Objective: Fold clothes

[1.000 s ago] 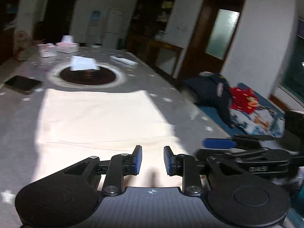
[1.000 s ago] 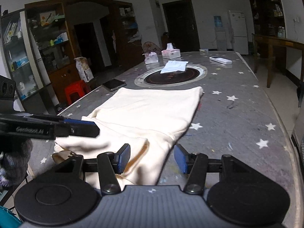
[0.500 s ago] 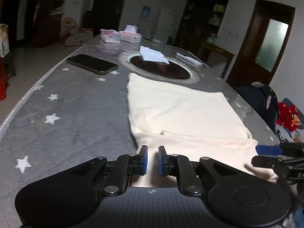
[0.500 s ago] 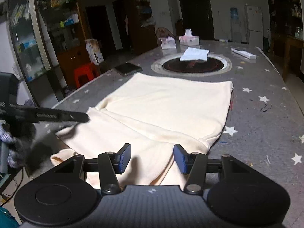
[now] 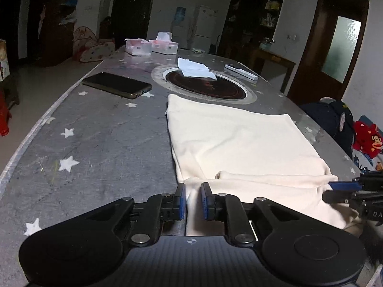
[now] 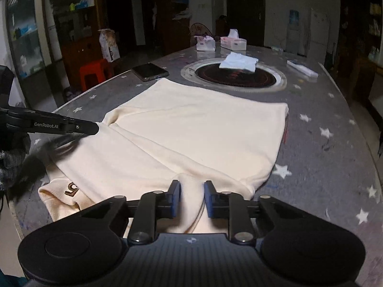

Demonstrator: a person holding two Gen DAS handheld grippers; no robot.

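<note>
I see the cream soft cloth garment (image 6: pixel 191 129) lying flat on the grey star-patterned bench (image 5: pixel 100 148). My left gripper (image 5: pixel 193 199) pinches its near left corner; my right gripper (image 6: pixel 191 199), its jaws just closing, squeezes a bunched fold at the near right corner.

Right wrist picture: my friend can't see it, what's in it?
The right gripper pinches the near edge of a cream garment spread on a grey star-patterned table. The left gripper reaches its other corner. Farther back are a phone, tissue boxes and a white cloth.
</note>
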